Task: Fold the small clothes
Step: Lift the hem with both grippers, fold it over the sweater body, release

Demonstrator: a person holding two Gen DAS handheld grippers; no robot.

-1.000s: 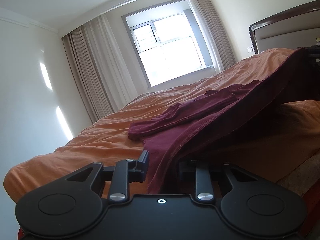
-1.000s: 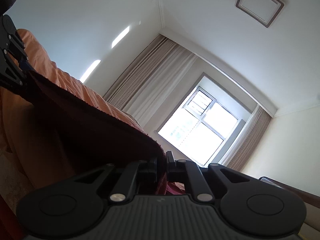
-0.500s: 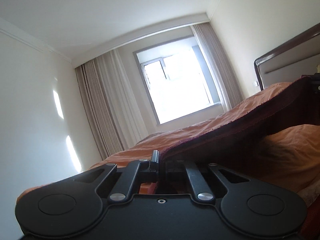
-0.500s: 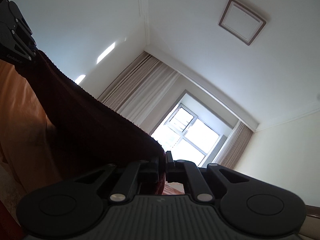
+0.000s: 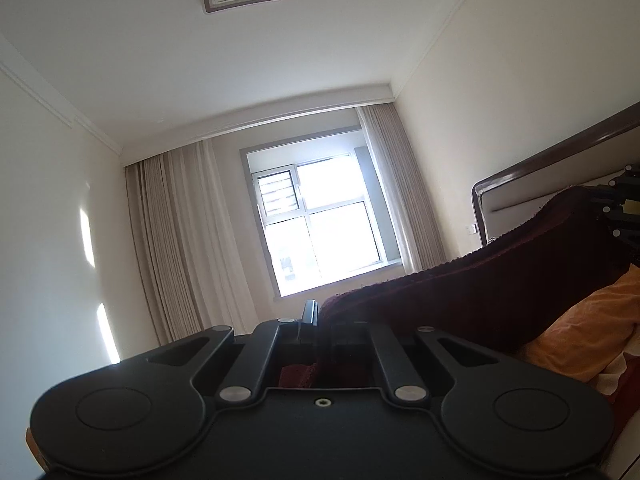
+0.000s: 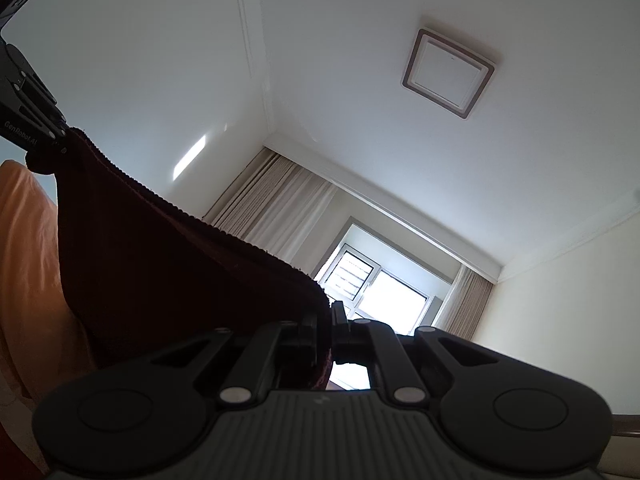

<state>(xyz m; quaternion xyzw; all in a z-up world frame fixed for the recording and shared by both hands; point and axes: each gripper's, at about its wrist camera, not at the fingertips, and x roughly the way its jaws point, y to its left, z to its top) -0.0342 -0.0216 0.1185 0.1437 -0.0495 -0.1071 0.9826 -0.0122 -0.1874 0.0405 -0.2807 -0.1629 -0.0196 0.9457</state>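
Two grippers, left (image 5: 320, 322) and right (image 6: 329, 320), fingers clenched on a cloth hem | dark red garment (image 6: 168, 264) stretched taut between them, above the orange bed (image 5: 580, 320) | step: lifting to fold (judged) | next: carry hem over evenly, lay flat.

left gripper (image 5: 320, 322) and right gripper (image 6: 330, 322) clamped (2 raised)

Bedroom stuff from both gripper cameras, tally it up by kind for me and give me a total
Grippers: 2, left gripper and right gripper, both shut on the garment
Maroon garment: 1
Orange bedding: 1
Window: 1
Ceiling light: 1
Headboard: 1
Curtains: 2, left curtain and right curtain
Total: 9
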